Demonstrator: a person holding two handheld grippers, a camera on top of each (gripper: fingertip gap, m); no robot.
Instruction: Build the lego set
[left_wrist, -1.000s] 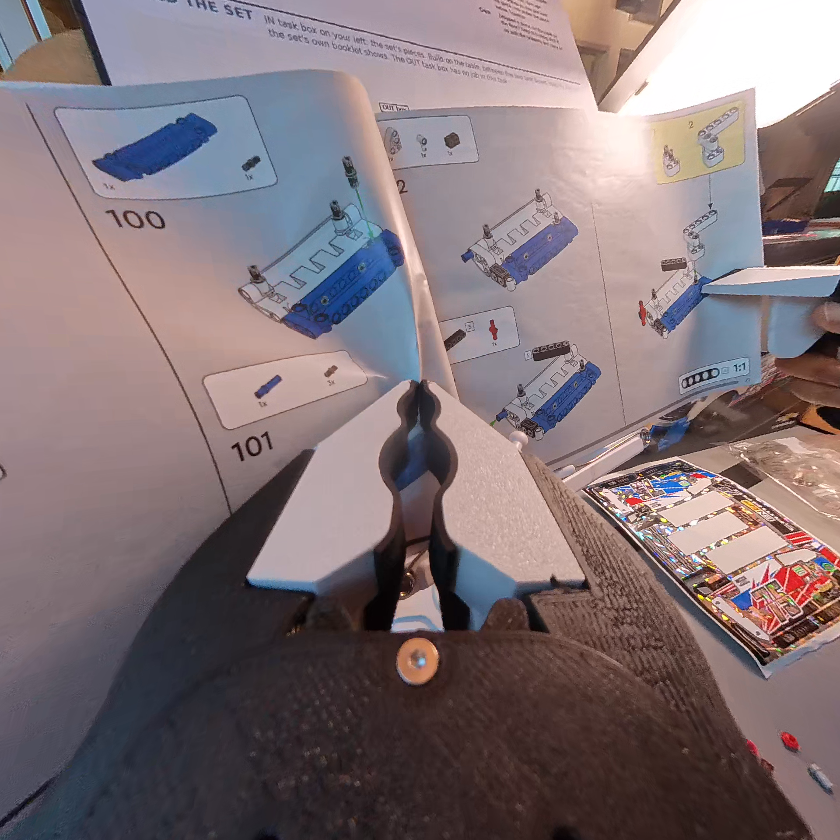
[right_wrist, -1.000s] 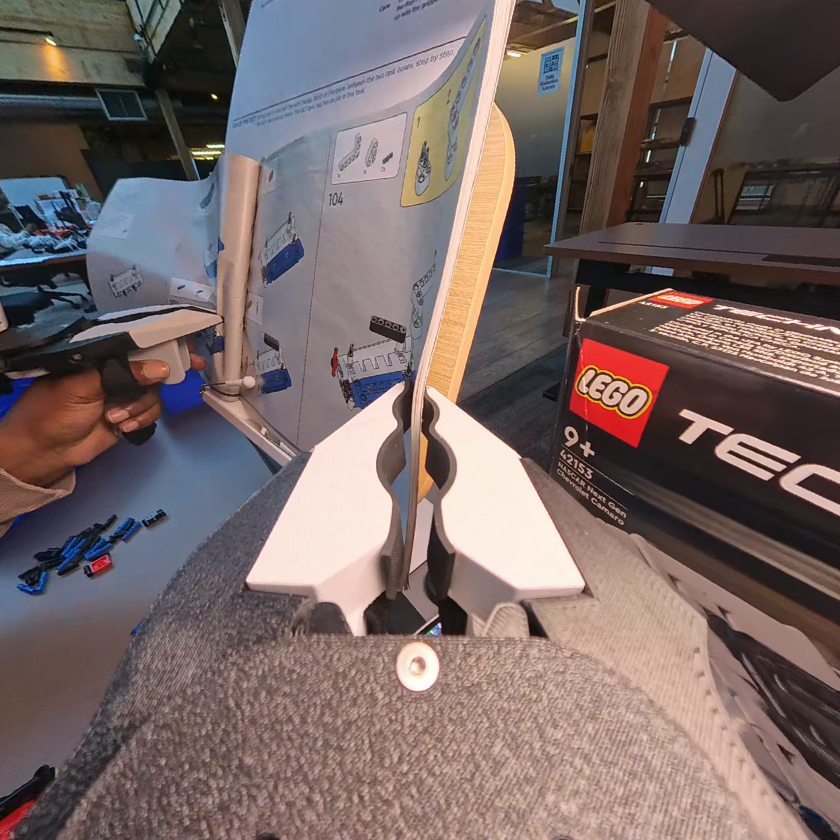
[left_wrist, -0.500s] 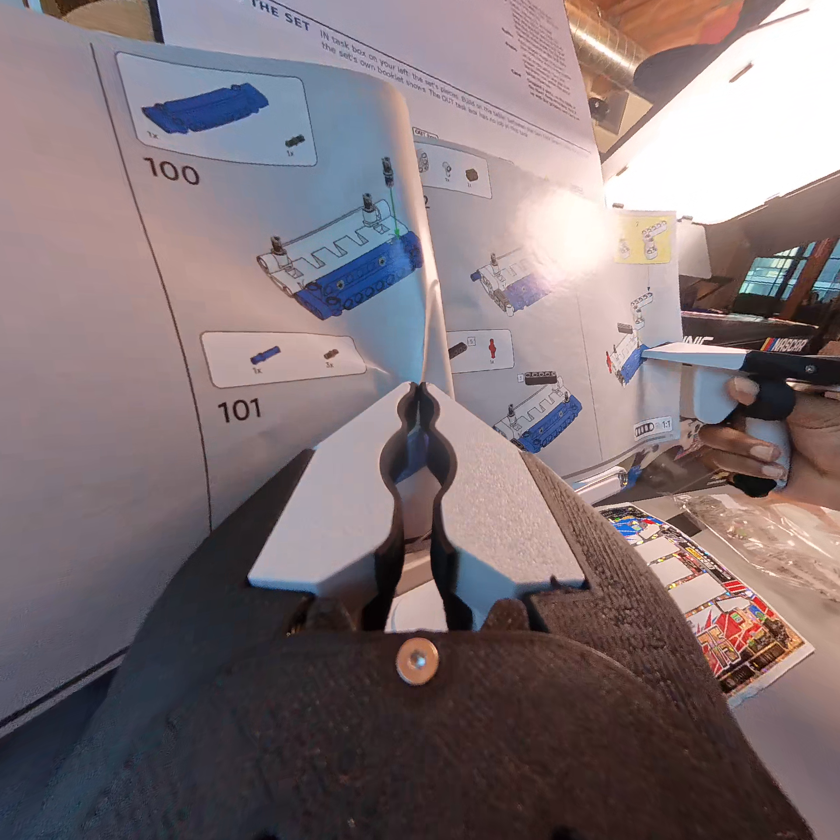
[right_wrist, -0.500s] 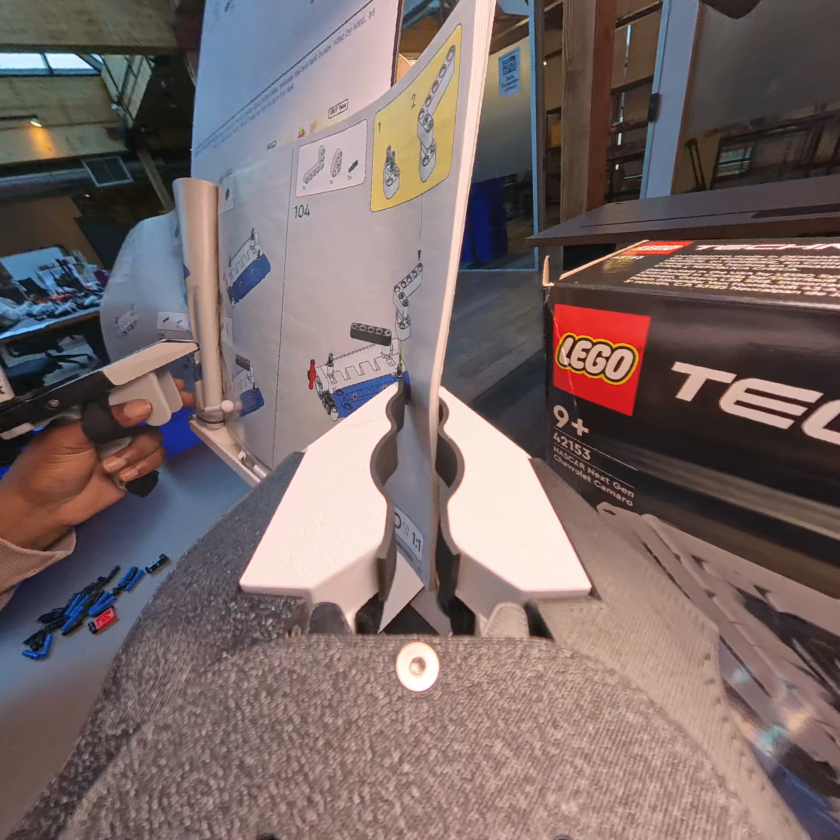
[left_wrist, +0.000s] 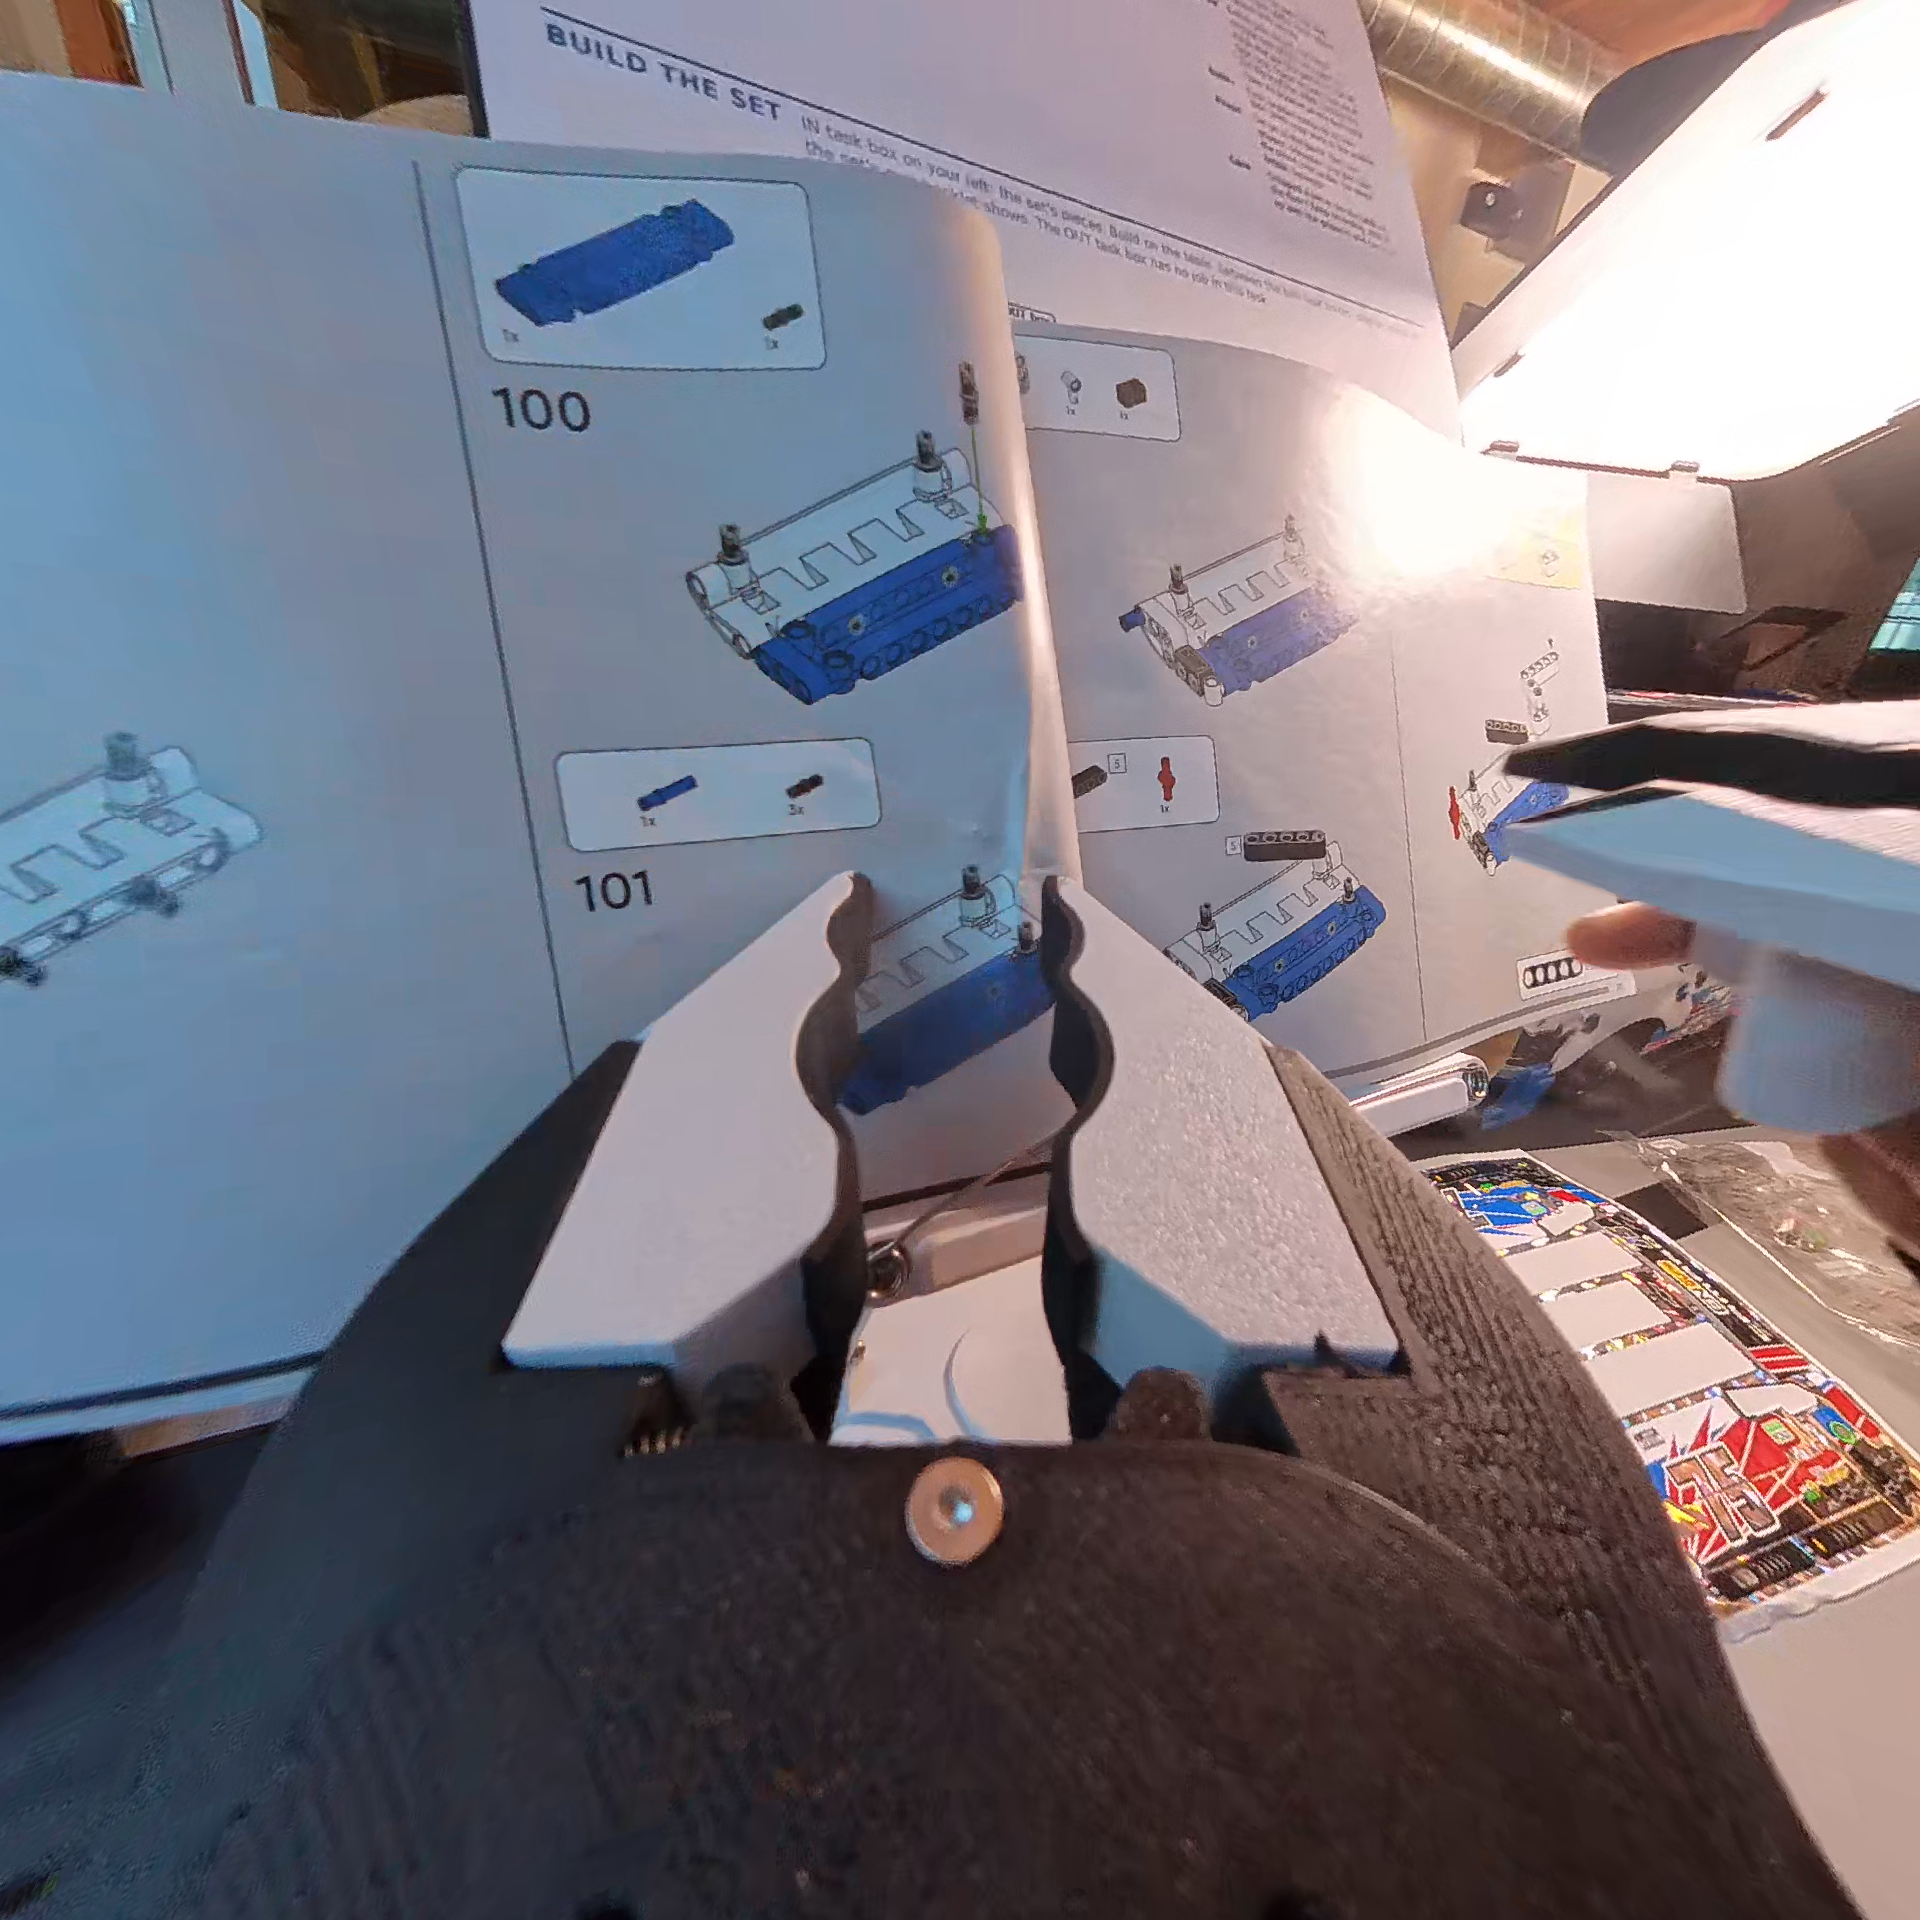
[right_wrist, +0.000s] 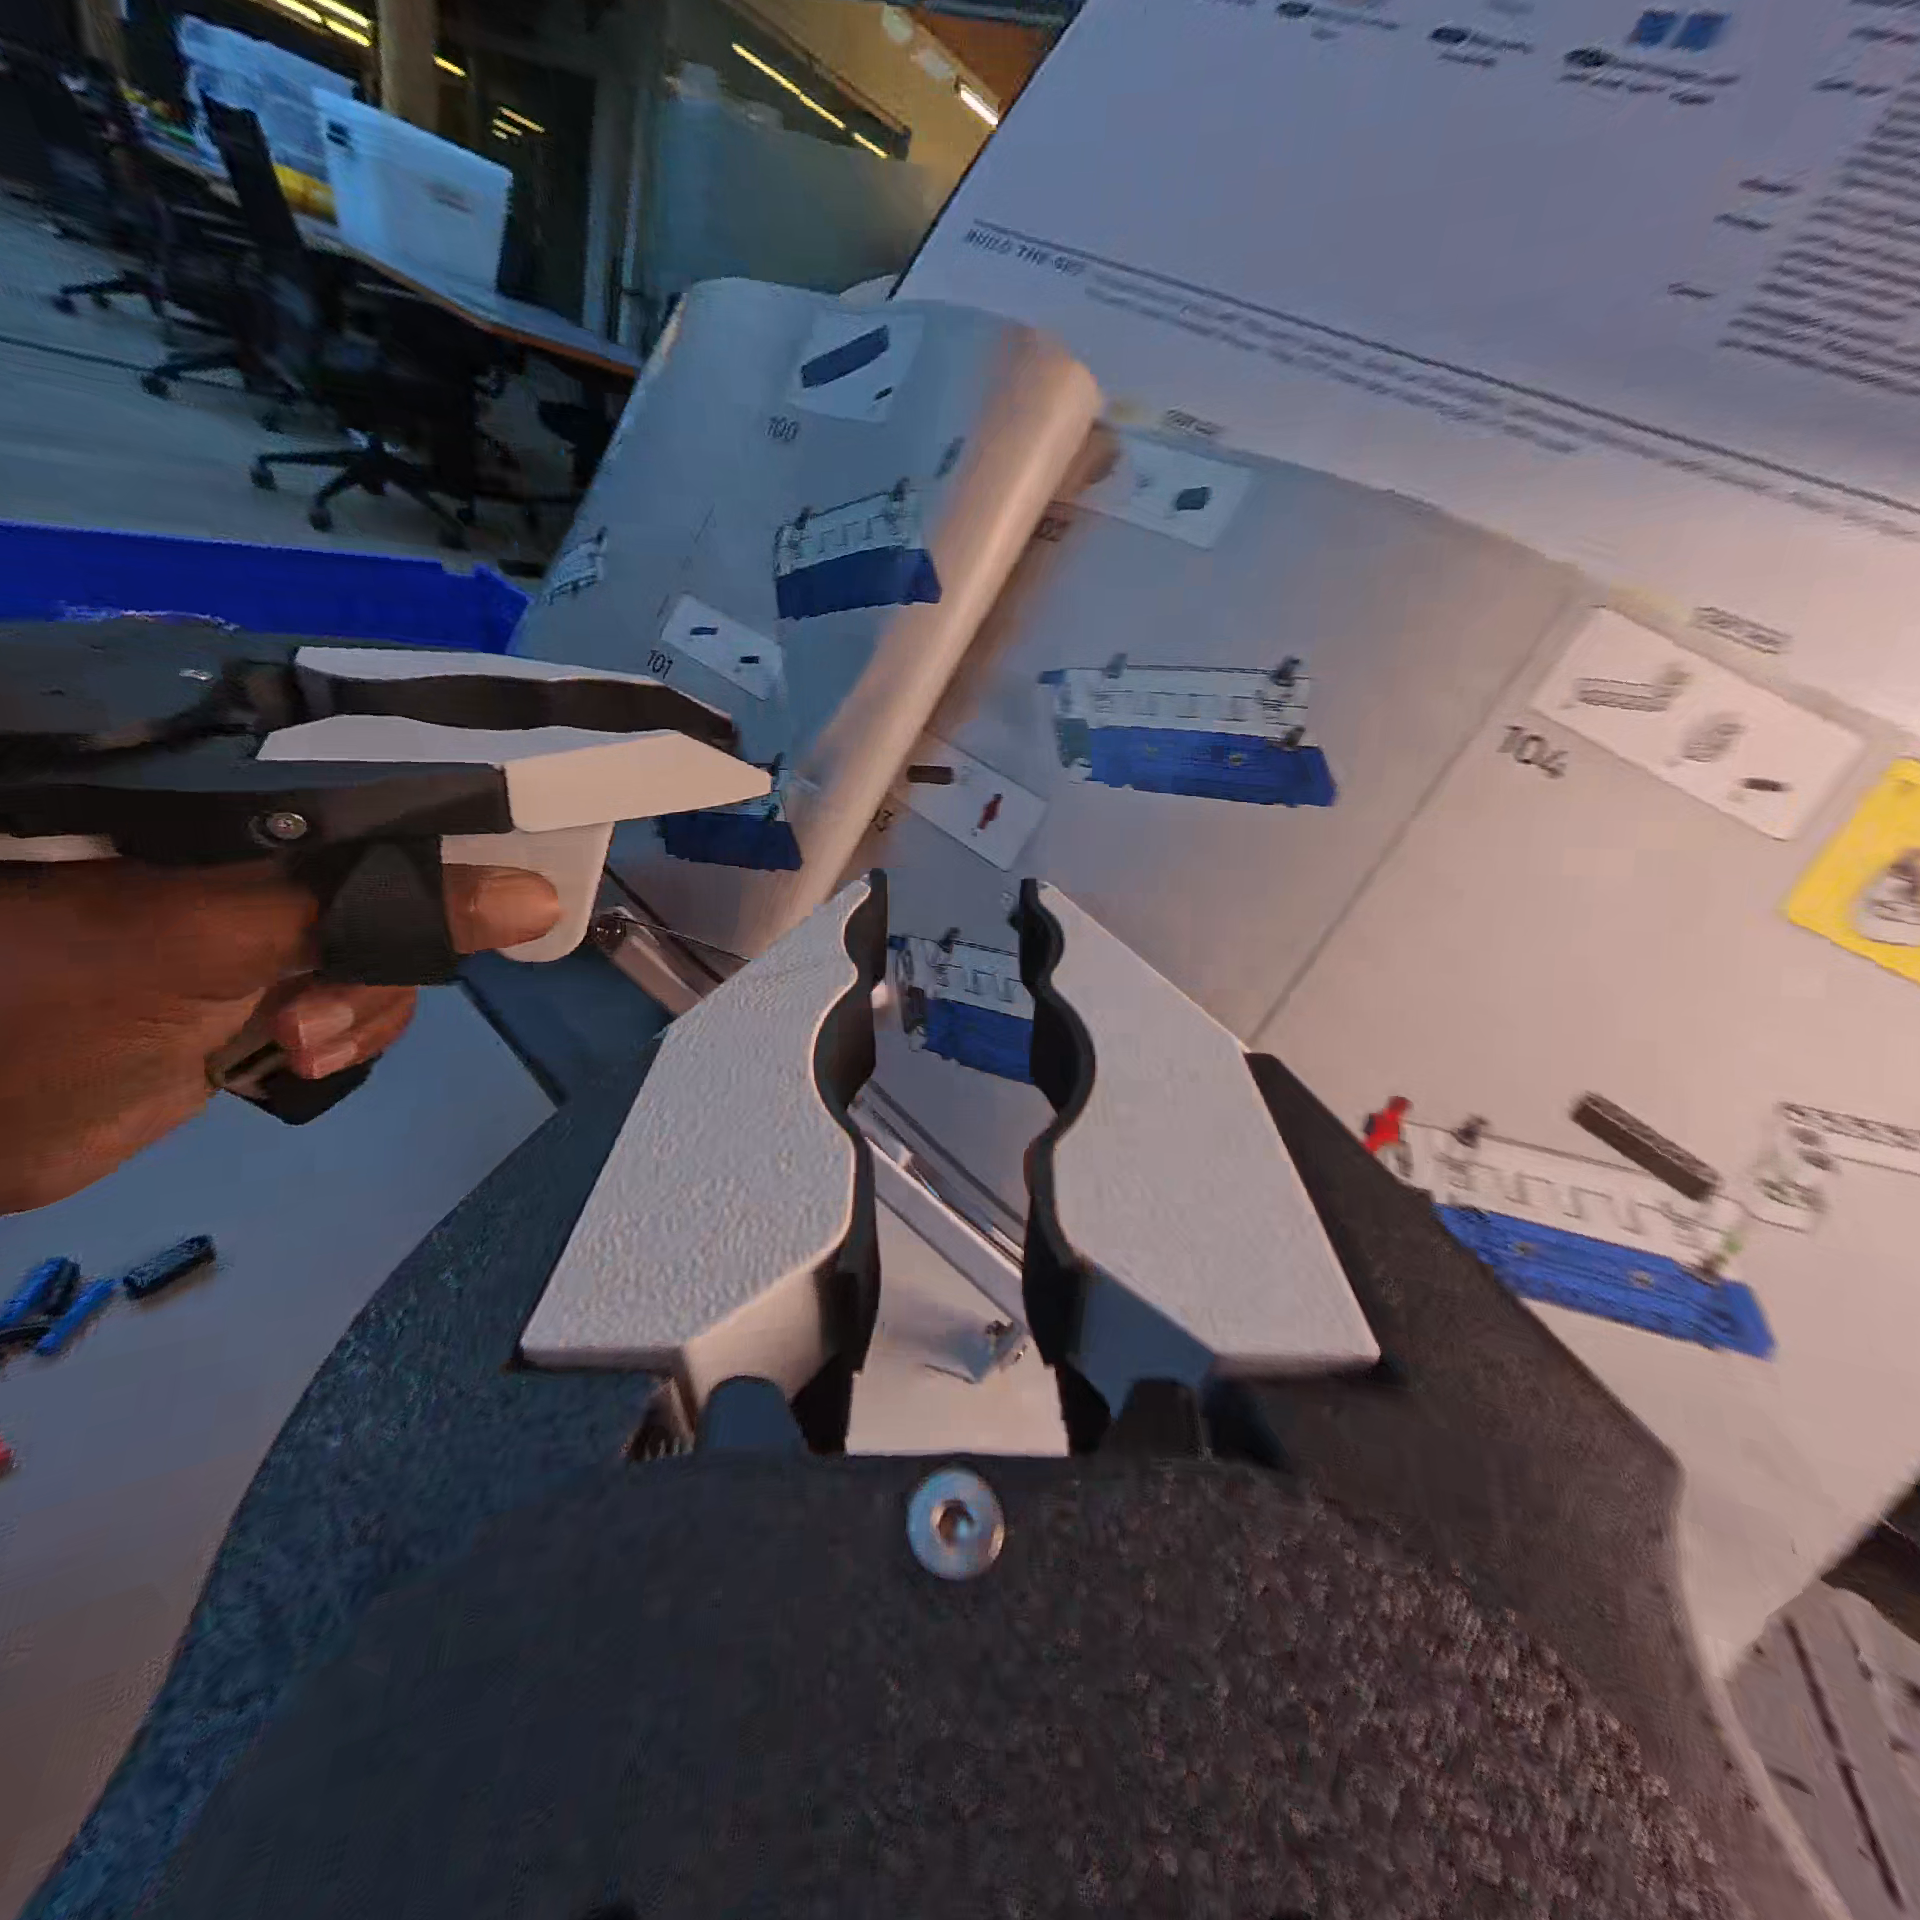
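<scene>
Both grippers now parted, page edges released since half a second ago.

Left gripper (left_wrist: 948, 904) spread open at frame centre, holding nothing, before curled page of white paper instruction booklet (left_wrist: 727, 582). Right gripper (right_wrist: 951, 904) likewise open and empty, facing same booklet. Glossy colourful sticker sheet (left_wrist: 1704, 1392) lying flat lower right.
</scene>
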